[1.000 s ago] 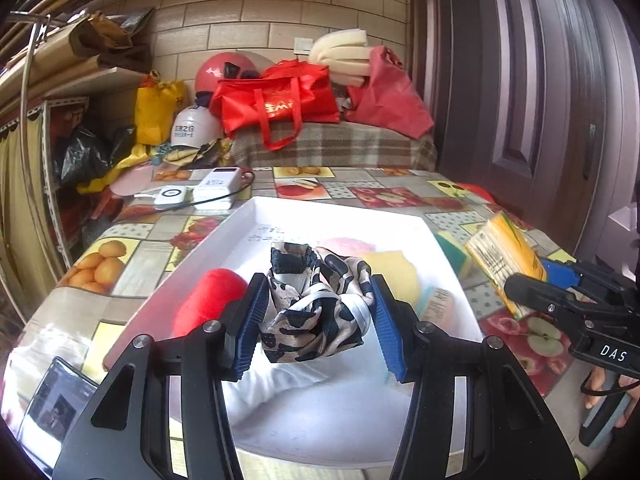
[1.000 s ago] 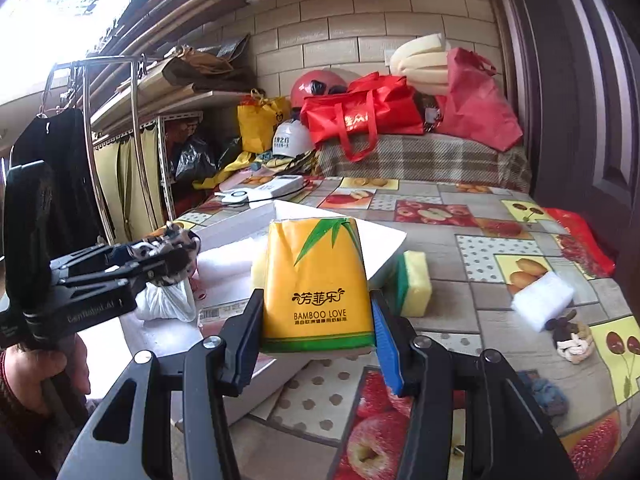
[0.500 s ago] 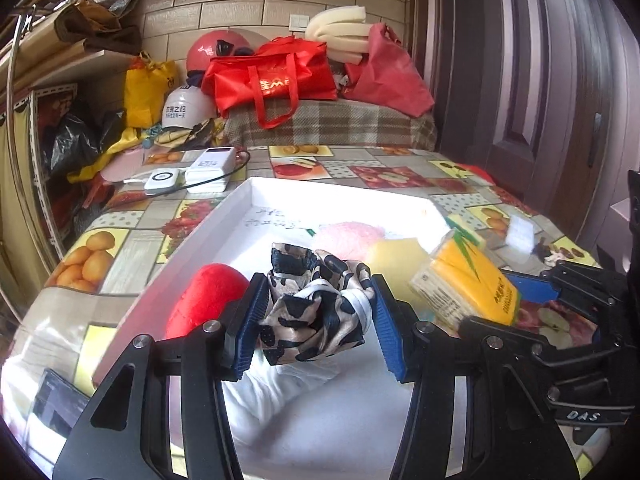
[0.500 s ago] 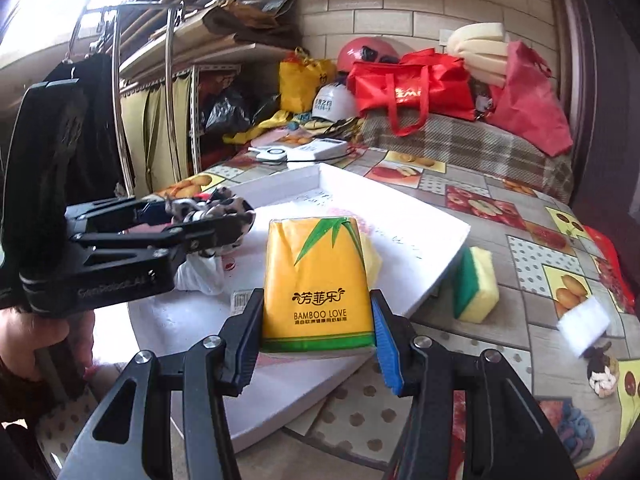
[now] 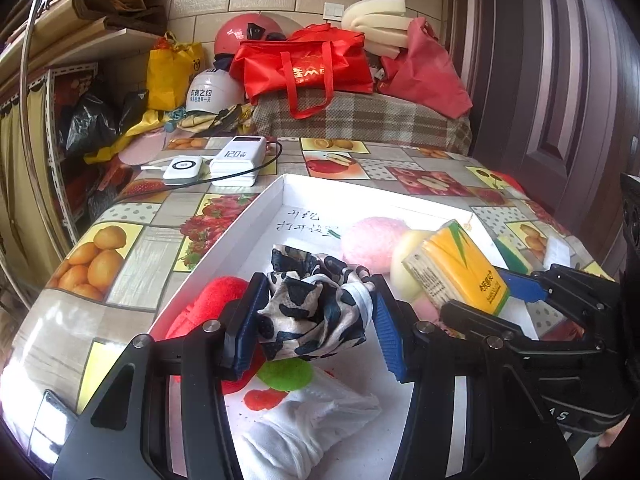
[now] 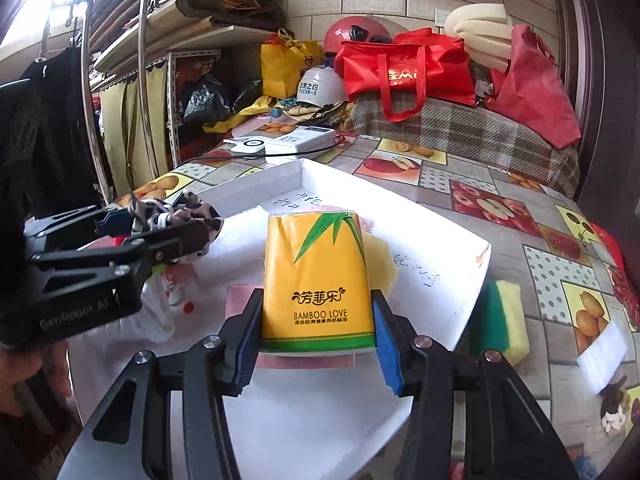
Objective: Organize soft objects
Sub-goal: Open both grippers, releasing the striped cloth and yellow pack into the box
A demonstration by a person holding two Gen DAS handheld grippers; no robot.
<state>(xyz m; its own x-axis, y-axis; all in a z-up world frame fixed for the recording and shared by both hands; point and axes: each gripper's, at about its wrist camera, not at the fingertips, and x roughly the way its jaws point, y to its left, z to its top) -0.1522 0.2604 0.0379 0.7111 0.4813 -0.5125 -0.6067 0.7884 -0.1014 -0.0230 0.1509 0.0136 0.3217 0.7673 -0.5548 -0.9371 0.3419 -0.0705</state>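
Observation:
My left gripper [image 5: 316, 322] is shut on a black-and-white patterned scrunchie [image 5: 316, 312], held over the white tray [image 5: 256, 216]. My right gripper [image 6: 318, 338] is shut on a yellow tissue pack [image 6: 318, 276], also above the tray [image 6: 440, 240]. In the left wrist view the tissue pack [image 5: 460, 268] comes in from the right, beside the scrunchie. Lying in the tray are a red plush [image 5: 208, 300], a pink puff [image 5: 372, 238], a pale yellow sponge [image 5: 408, 248], a green piece [image 5: 284, 374] and a white cloth bundle [image 5: 304, 428].
A green-and-yellow sponge [image 6: 500, 320] lies on the fruit-patterned tablecloth right of the tray, with a white block [image 6: 604, 350] and a small braided item [image 6: 612, 408] further right. Power banks [image 5: 236, 156] with a cable sit behind the tray. Bags and helmets crowd the back.
The right gripper has carried the tissue pack leftward from beside the tray to over it. The left gripper with the scrunchie has moved further in over the tray.

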